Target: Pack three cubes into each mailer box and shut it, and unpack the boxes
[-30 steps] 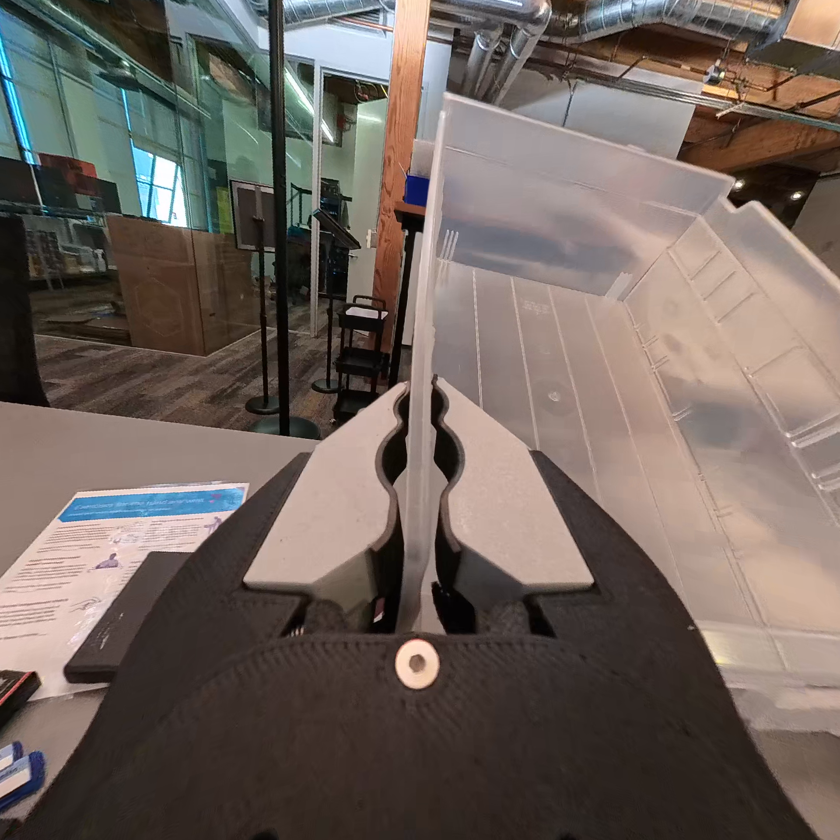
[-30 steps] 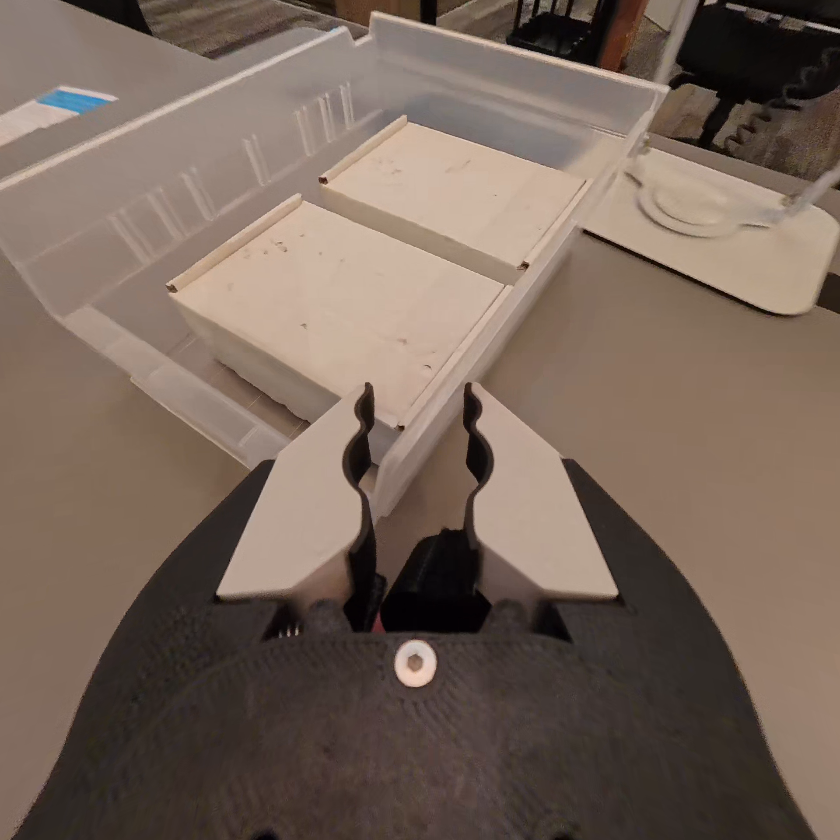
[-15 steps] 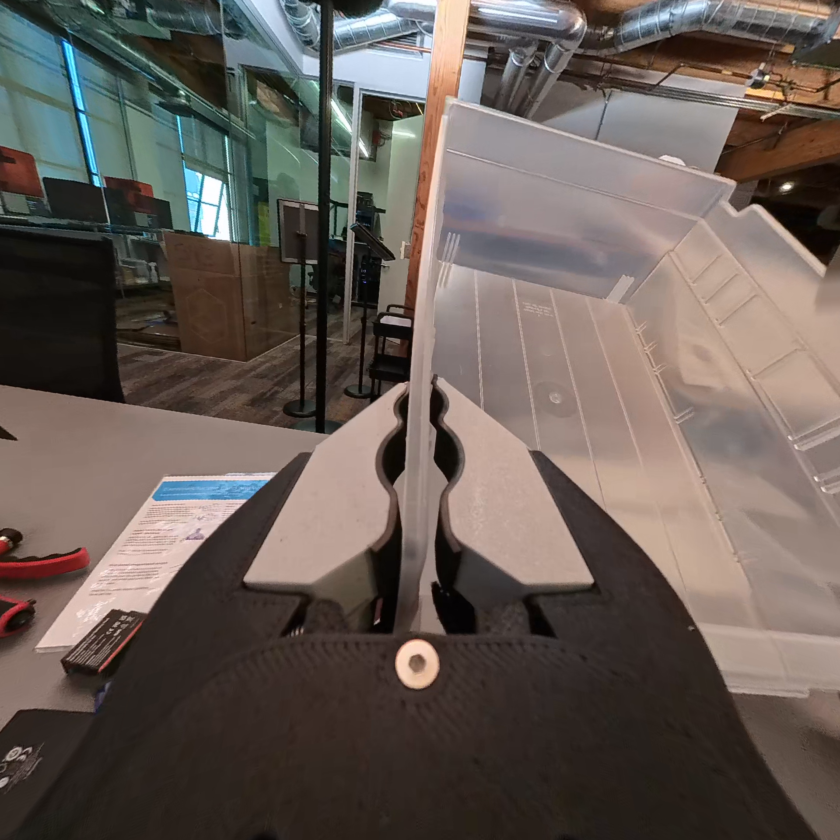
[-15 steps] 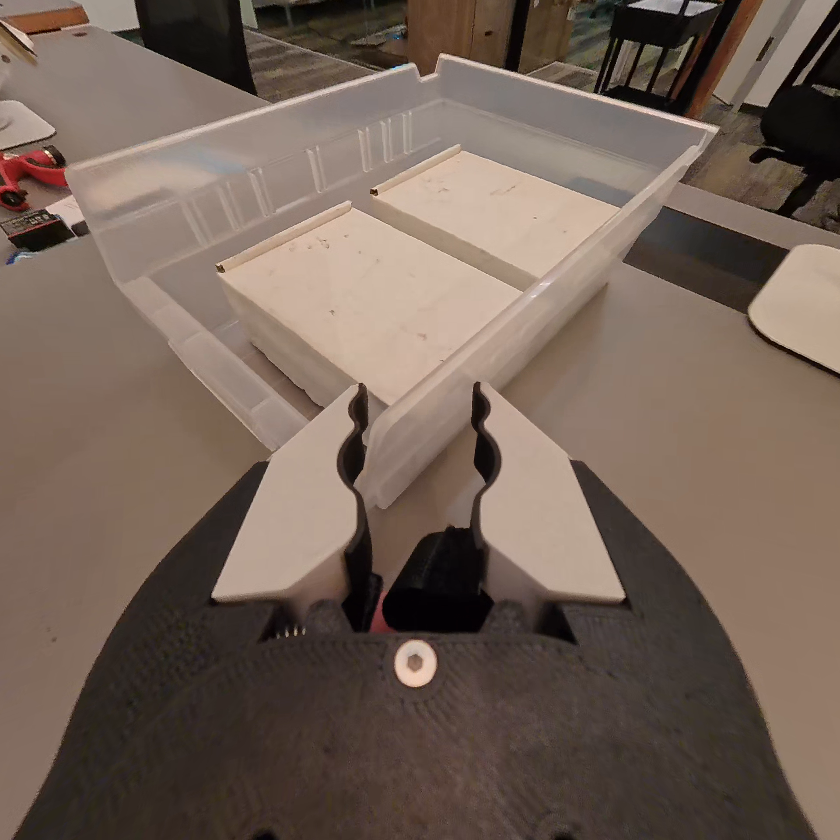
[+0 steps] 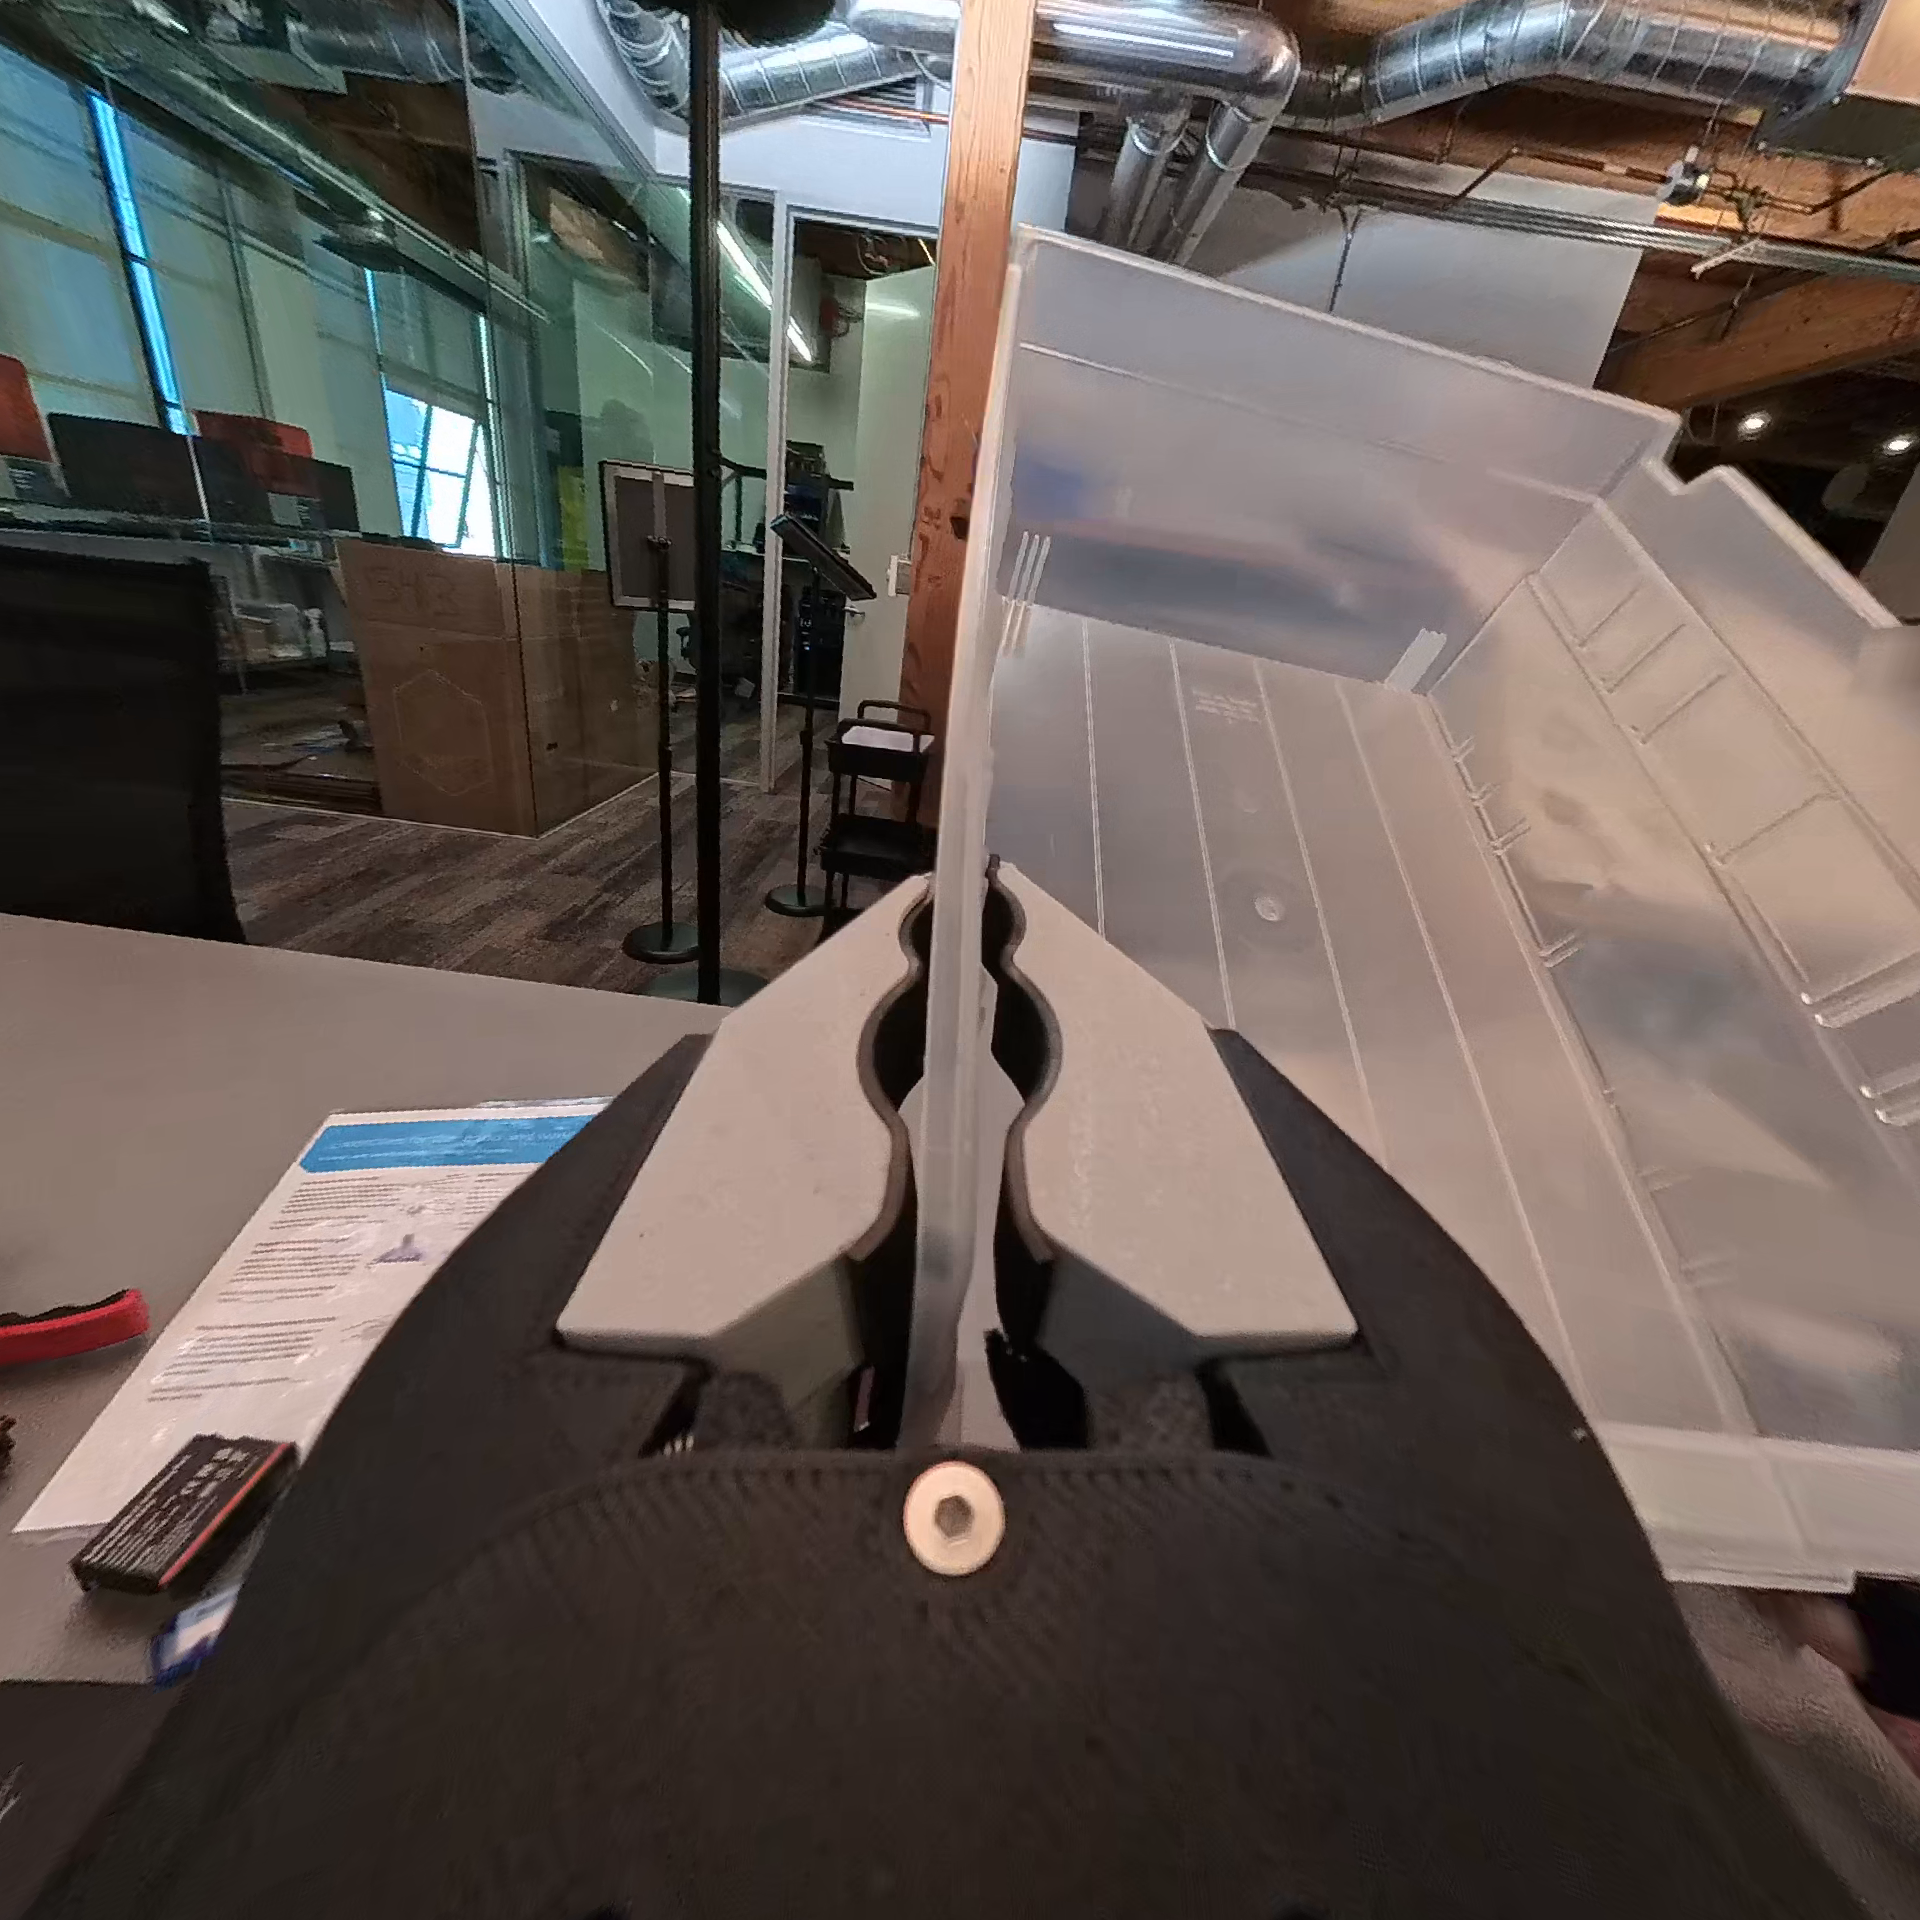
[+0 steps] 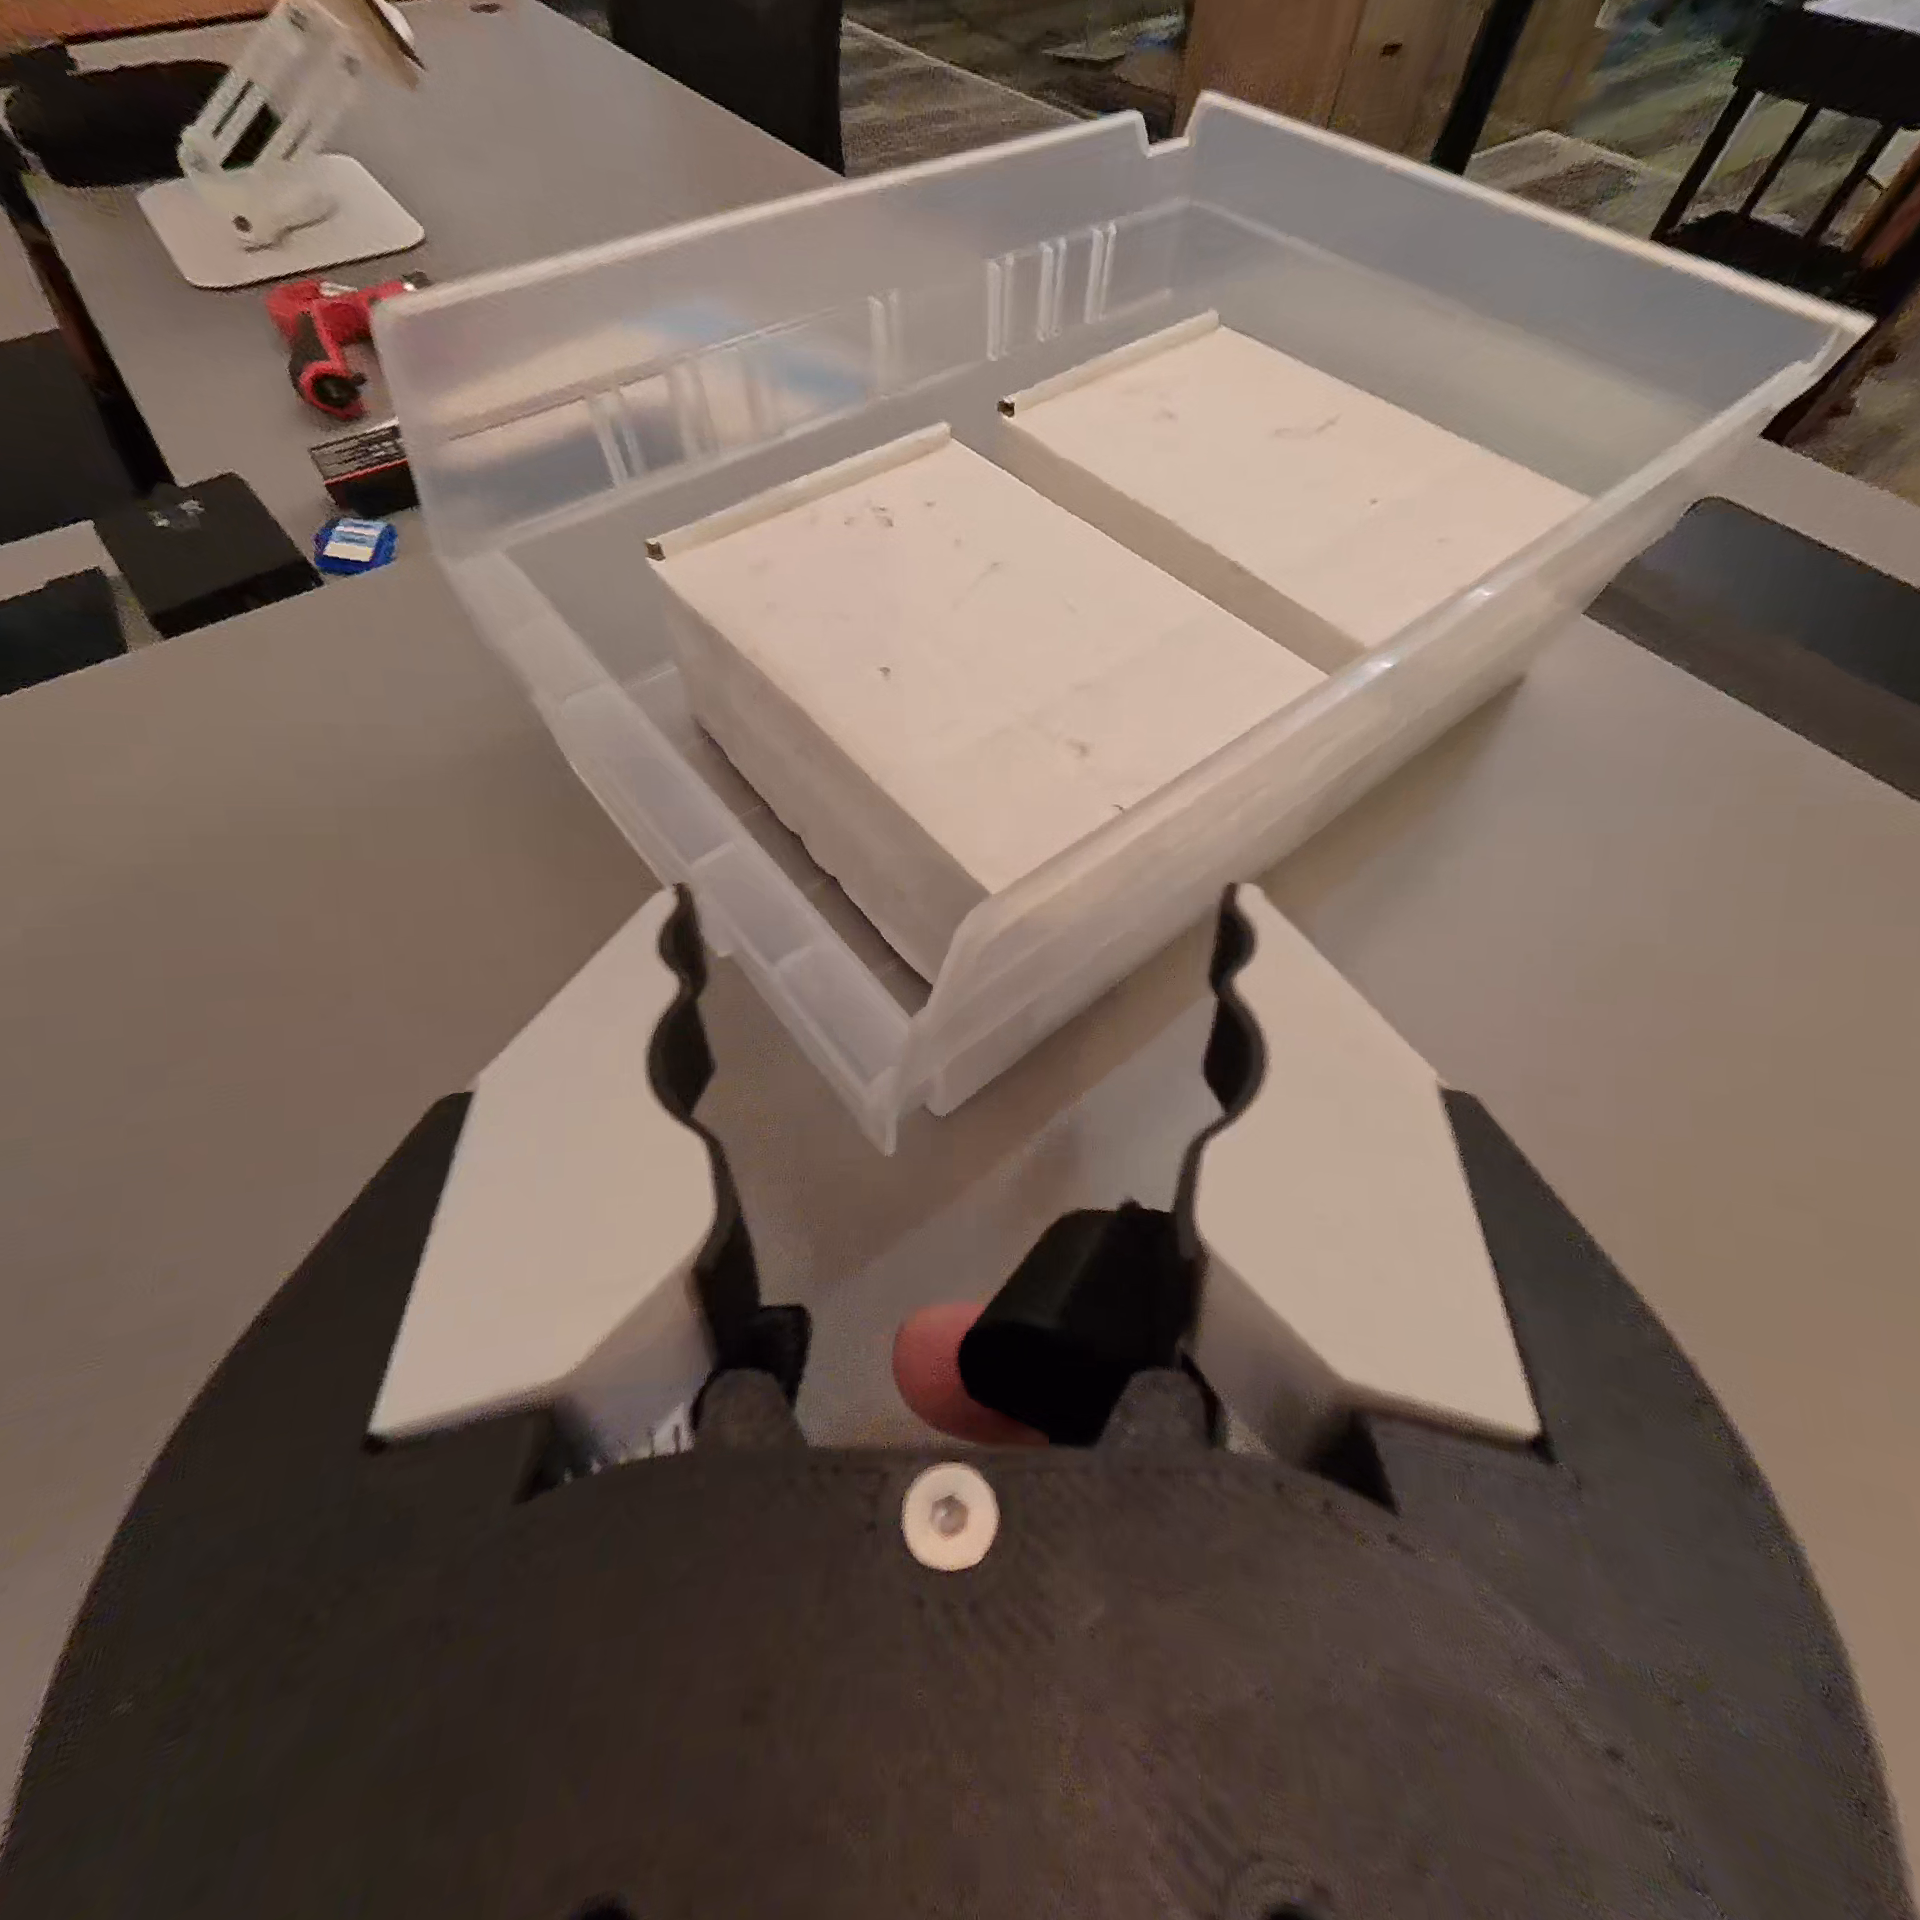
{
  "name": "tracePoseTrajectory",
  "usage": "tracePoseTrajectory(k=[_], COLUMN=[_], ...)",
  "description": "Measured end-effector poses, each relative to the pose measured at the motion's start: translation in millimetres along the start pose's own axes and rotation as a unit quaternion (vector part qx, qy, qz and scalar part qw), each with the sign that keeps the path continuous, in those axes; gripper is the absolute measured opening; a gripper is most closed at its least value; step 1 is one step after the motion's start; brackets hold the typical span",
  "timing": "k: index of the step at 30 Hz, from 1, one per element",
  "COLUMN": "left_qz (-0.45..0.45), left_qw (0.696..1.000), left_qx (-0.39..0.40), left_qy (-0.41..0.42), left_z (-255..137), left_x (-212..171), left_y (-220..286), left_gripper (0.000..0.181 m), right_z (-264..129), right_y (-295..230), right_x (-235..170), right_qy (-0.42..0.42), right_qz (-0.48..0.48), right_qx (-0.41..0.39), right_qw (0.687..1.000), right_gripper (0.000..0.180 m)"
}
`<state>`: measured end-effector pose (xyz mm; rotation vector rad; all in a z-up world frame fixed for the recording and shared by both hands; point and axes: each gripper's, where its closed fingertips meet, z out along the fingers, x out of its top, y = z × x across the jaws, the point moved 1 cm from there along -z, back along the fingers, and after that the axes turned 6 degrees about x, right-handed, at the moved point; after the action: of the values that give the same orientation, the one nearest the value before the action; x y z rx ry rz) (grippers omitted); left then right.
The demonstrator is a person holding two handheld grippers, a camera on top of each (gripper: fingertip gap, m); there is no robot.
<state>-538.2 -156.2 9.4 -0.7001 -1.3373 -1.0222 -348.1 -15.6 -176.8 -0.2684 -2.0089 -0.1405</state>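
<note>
In the left wrist view my left gripper (image 5: 961, 883) is shut on the thin side wall of an empty clear plastic bin (image 5: 1351, 883), which is held tilted above the grey table. In the right wrist view my right gripper (image 6: 954, 899) is open wide and empty, its fingertips on either side of the near corner of a second clear bin (image 6: 727, 343) without touching it. Two closed white mailer boxes lie flat side by side in that bin, one near (image 6: 987, 675) and one far (image 6: 1299, 468). No cubes show.
A printed leaflet (image 5: 343, 1278), a small black pack (image 5: 182, 1507) and a red-handled tool (image 5: 73, 1330) lie left of the left gripper. In the right wrist view a red tool (image 6: 332, 332), black blocks (image 6: 203, 551) and a white stand (image 6: 281, 208) sit at the far left.
My right gripper has opened wider and drawn back from the bin's right wall to its near corner. My left gripper keeps its hold on the empty bin's wall.
</note>
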Motion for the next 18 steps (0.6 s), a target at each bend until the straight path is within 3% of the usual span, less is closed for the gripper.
tracePoseTrajectory(k=[2,7,11,18], left_qz=[-0.001,0.059,0.087,0.119], left_qw=[1.0,0.995,0.984,0.951], left_qx=[-0.013,-0.079,-0.151,-0.268], left_qy=[-0.002,-0.009,-0.038,-0.094], left_z=[3,10,14,15], left_x=[-1,-6,-30,-104], left_y=[14,89,176,329], left_gripper=[0.004,0.003,0.003,0.003], right_z=[-17,-90,-177,-329], right_y=[3,35,85,134], right_x=[6,4,-13,-101], right_qy=[0.011,0.016,0.042,0.034], right_qz=[-0.003,-0.047,0.032,0.092], right_qx=[0.012,0.043,0.036,-0.046], right_qw=[1.0,0.998,0.998,0.994], right_gripper=[0.113,0.109,0.106,0.093])
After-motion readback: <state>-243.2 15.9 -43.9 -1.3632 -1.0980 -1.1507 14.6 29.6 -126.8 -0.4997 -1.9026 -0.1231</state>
